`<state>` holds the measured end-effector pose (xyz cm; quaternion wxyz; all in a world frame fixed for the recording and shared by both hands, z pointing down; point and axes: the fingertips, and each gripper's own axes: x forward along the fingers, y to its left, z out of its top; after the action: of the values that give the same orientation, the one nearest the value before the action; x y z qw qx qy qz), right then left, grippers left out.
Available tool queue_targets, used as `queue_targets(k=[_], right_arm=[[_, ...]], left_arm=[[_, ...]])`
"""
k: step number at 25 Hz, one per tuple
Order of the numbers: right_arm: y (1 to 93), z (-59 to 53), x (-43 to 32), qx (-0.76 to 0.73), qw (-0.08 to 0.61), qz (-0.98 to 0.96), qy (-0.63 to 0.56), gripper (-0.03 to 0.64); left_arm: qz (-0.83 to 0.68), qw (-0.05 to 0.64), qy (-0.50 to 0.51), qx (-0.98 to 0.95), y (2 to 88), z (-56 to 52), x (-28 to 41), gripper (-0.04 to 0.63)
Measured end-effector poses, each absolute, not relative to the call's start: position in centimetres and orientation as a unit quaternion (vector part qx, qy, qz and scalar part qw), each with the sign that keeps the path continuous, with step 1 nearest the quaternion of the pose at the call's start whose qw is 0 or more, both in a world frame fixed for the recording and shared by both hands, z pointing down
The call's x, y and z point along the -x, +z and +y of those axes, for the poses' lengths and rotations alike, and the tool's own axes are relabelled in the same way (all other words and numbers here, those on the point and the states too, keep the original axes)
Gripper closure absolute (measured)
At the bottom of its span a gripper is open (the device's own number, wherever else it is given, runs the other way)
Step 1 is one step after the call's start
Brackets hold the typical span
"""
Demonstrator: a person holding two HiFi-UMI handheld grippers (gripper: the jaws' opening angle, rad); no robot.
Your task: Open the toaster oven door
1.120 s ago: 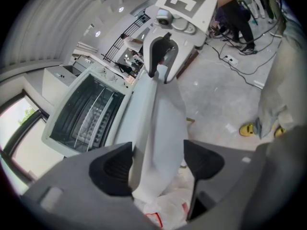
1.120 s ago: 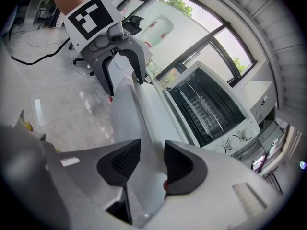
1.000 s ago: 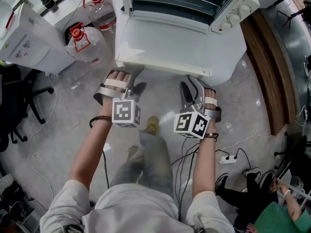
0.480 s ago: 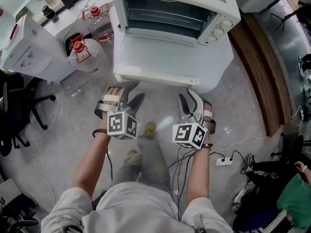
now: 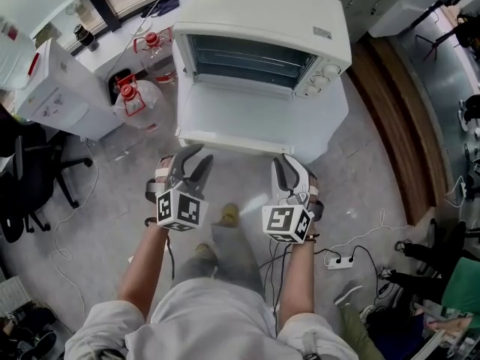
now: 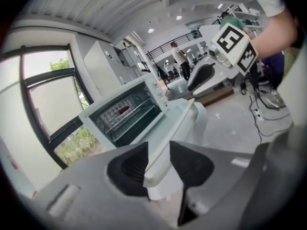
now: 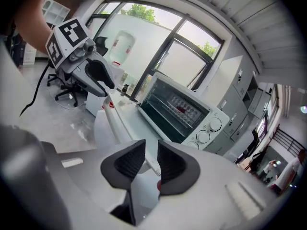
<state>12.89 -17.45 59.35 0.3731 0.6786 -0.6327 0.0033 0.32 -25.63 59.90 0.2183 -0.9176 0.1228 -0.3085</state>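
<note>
Nearest, left gripper [image 5: 201, 158] and right gripper [image 5: 285, 163]: both about half shut, having just been closing, pads bare, gripping nothing. Held side by side just short of door [image 5: 255, 115], apart from its front edge; only that edge seen beyond each gap. Door already dropped flat in front of oven [image 5: 262, 13], rack [image 5: 247, 55] laid open behind, knobs [image 5: 322, 81] at right. Opening step judged done. Next, most likely: no more pulling; keep clear of the lowered door, and press its edge down only if not fully settled.
</note>
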Motion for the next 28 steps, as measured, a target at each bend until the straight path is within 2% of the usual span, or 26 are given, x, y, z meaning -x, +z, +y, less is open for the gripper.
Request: queue_targets(k=[4, 10, 19, 28], right_arm=[[56.4, -17.5, -13.8, -0.696, 0.33, -0.637, 0.014, 0.571], [52.3, -17.9, -14.9, -0.717, 0.273, -0.64, 0.025, 0.615], [46.0, -18.1, -14.7, -0.744, 0.194, -0.637, 0.049, 0.615], [40.7, -17.9, -14.5, -0.772, 0.143, -0.618, 0.035, 0.615]], left_arm=[[0.157, 0.168, -0.285, 0.931, 56.9, -26.5, -0.4, 0.502], [0.206, 0.131, -0.253, 0.936, 52.6, -28.2, 0.1, 0.595], [0.256, 0.068, -0.181, 0.947, 44.8, -29.8, 1.0, 0.597], [0.27, 0.058, -0.128, 0.952, 40.0, -31.0, 2.5, 0.597]])
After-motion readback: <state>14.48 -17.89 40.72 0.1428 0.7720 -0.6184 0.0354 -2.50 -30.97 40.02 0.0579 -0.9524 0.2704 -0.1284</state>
